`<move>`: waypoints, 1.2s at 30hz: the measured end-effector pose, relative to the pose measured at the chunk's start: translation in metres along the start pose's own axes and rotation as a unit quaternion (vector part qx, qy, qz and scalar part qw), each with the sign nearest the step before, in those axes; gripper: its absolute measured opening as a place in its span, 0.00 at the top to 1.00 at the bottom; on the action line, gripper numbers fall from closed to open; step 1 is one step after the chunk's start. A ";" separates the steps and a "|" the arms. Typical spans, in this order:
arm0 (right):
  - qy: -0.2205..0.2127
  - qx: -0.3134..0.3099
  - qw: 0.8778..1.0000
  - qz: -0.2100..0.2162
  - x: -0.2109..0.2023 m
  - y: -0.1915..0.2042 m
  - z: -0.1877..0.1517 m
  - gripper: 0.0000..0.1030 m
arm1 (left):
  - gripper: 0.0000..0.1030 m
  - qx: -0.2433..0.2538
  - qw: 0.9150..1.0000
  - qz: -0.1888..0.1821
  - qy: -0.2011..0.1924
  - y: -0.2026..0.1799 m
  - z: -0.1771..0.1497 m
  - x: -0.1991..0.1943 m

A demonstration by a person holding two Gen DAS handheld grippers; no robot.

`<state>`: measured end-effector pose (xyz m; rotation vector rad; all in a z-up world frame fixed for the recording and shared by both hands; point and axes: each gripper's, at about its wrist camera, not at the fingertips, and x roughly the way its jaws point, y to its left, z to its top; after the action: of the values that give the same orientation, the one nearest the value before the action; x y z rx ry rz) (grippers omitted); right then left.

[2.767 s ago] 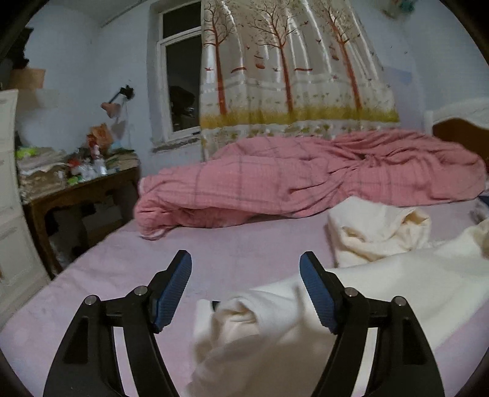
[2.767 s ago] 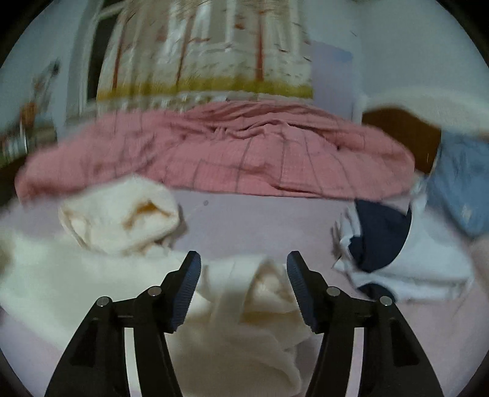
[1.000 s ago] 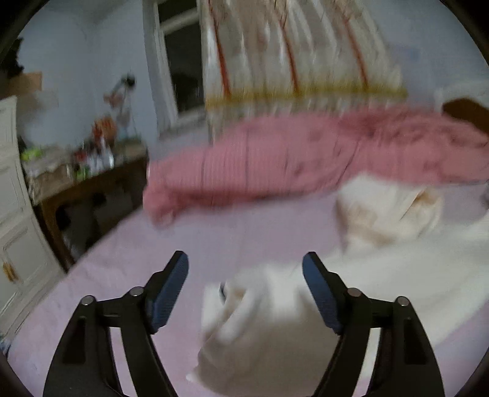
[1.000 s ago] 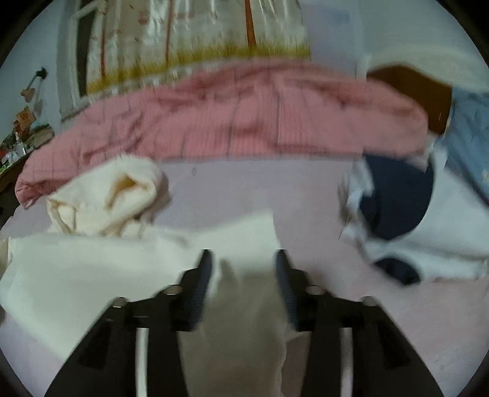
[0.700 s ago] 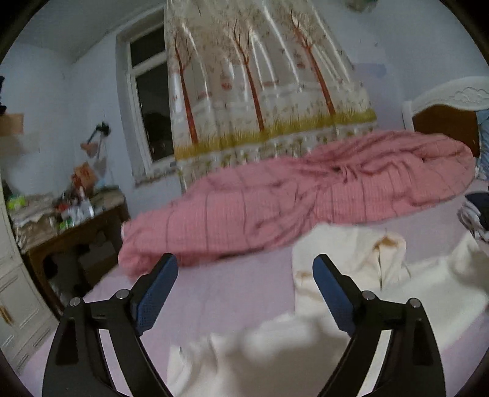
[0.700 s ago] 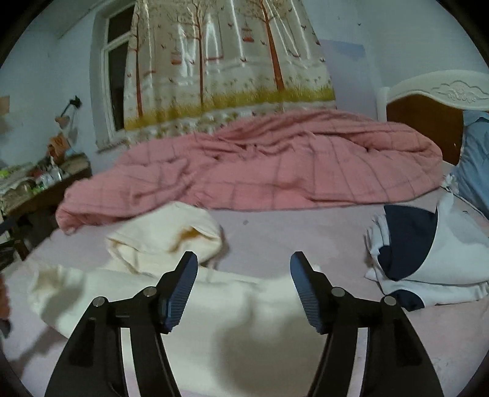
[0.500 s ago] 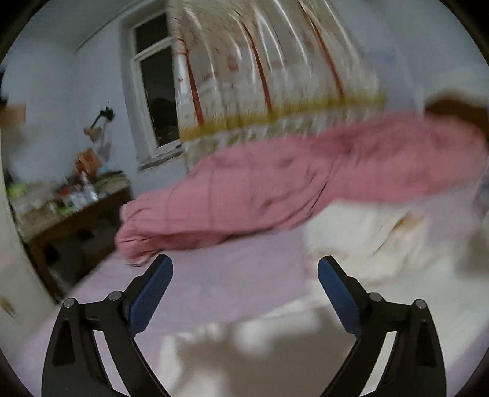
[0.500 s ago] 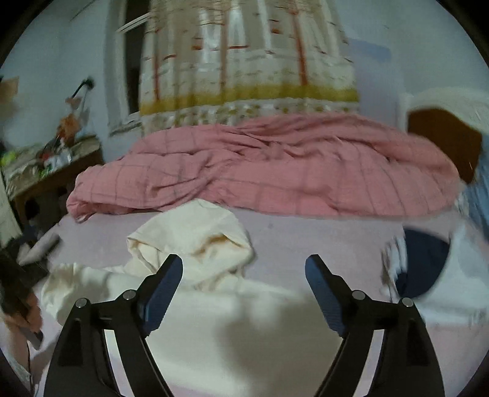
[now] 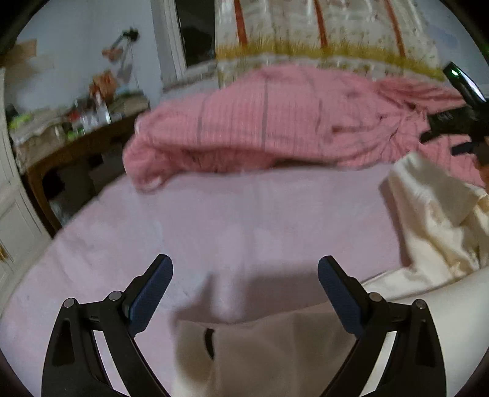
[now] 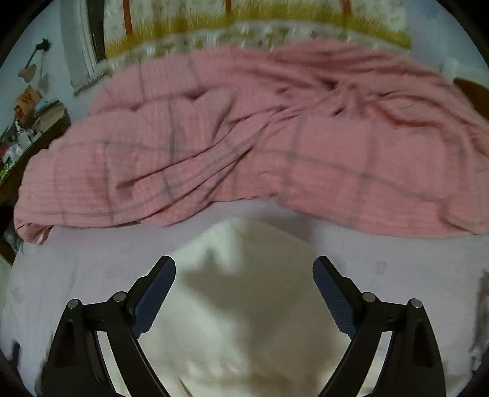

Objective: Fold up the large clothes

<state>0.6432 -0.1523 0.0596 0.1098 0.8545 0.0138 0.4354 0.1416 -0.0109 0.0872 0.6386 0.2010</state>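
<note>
A large cream garment (image 9: 262, 351) lies spread on the pale pink bed sheet (image 9: 238, 213). Its bunched upper part (image 9: 434, 213) sits to the right in the left wrist view. My left gripper (image 9: 244, 262) is open above the garment's near edge, with only sheet and cloth below the fingers. My right gripper (image 10: 244, 261) hovers over the cream garment (image 10: 238, 336); its jaws are opening and nothing is pressed between them. In the left wrist view the right gripper's black body (image 9: 455, 122) shows at the right edge.
A rumpled pink checked quilt (image 10: 244, 137) fills the far half of the bed, also the quilt (image 9: 275, 122) in the left view. A cluttered wooden side table (image 9: 76, 134) and a white cupboard (image 9: 9, 207) stand at left. A patterned curtain (image 9: 305, 27) hangs behind.
The right gripper's jaws have spread from narrow around cream cloth to wide, and it swung left over the bunched part. The left gripper's jaws widened too, and it dipped toward the bed.
</note>
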 end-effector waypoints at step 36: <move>-0.079 -0.109 0.991 0.012 -0.246 0.033 -0.292 0.94 | 0.09 -0.023 0.976 -0.184 -0.117 -0.007 0.044 -0.159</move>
<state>0.2629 -0.1066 0.0582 -0.0842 0.6894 0.1198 0.3377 0.1005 0.1157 -0.0518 0.4058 -0.1516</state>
